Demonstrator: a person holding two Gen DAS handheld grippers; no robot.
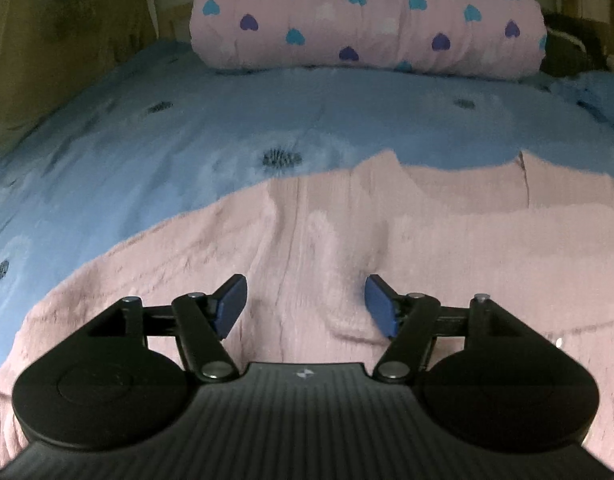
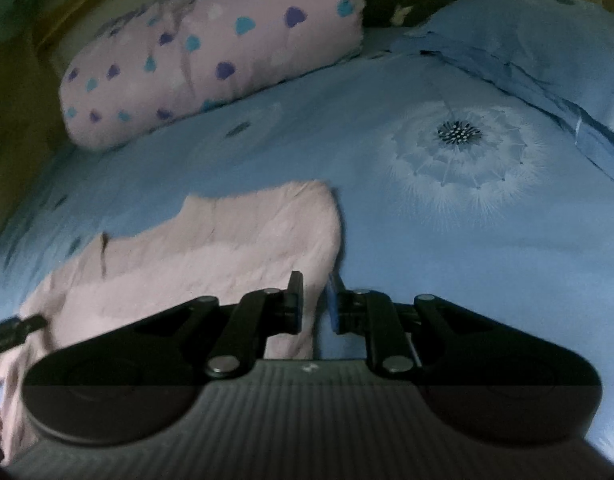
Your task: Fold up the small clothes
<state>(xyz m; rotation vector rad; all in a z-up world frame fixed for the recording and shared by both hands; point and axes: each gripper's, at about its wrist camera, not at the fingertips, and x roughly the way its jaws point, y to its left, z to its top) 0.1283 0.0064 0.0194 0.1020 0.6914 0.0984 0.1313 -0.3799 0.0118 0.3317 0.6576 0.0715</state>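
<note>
bed sheet (image 1: 227, 128): blue, carries all | pink garment (image 1: 307, 240): spread flat on it (right edge partly folded, I judge) | left gripper (image 1: 305, 306): wide, empty, above cloth | right gripper (image 2: 316, 304): narrow at garment's right edge, hold unclear | next: pinch edges, fold across.

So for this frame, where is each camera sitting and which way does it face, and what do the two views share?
Left wrist: sits on the left gripper, angled down over the pink garment, facing the heart-print bedding roll; its open blue-padded fingers show.
Right wrist: sits on the right gripper, angled down at the garment's right edge and the blue bedsheet; nearly closed fingers show.
Shared: garment, bedsheet, bedding roll.
</note>
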